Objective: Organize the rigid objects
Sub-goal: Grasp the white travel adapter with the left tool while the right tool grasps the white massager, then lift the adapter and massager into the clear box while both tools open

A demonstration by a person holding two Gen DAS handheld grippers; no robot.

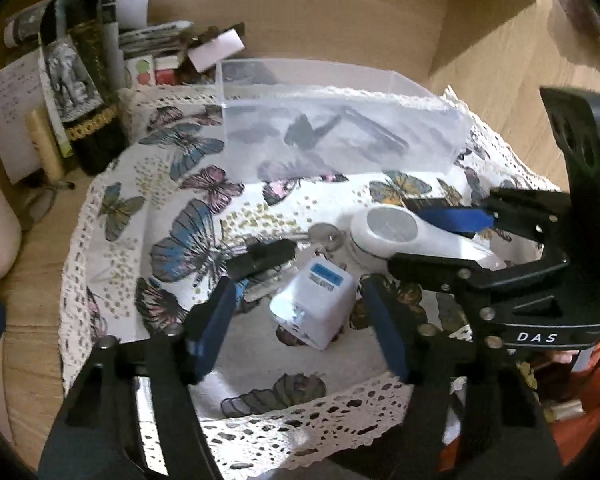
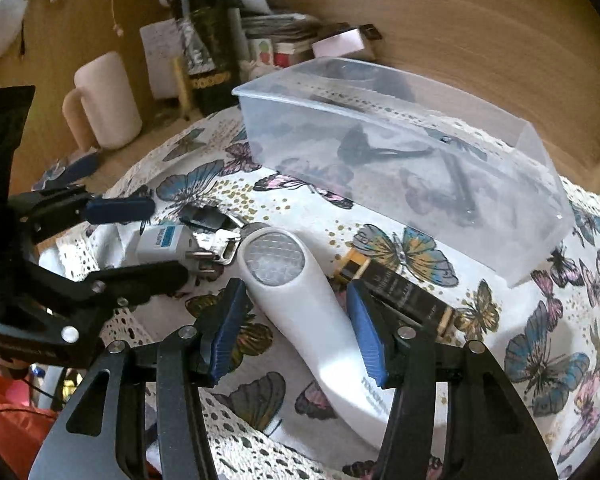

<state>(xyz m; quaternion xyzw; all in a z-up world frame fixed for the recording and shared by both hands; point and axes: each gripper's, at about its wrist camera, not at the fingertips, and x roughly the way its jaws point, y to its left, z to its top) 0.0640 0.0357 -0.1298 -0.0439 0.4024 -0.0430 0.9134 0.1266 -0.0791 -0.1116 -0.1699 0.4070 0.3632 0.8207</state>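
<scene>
Fingers spread wide on both: my left gripper (image 1: 300,316) is straddling one white plug adapter (image 1: 314,306), my right gripper (image 2: 296,328) one white handheld device (image 2: 300,300).

- The right gripper (image 1: 440,240) is showing the white letters "DAS" on its black body, in the left wrist view.
- The white plug adapter (image 1: 318,308) is carrying a blue label whose print is too blurred to read.
- The white handheld device (image 2: 300,304) is bearing grey lettering near its handle end, only partly visible and unreadable.
</scene>
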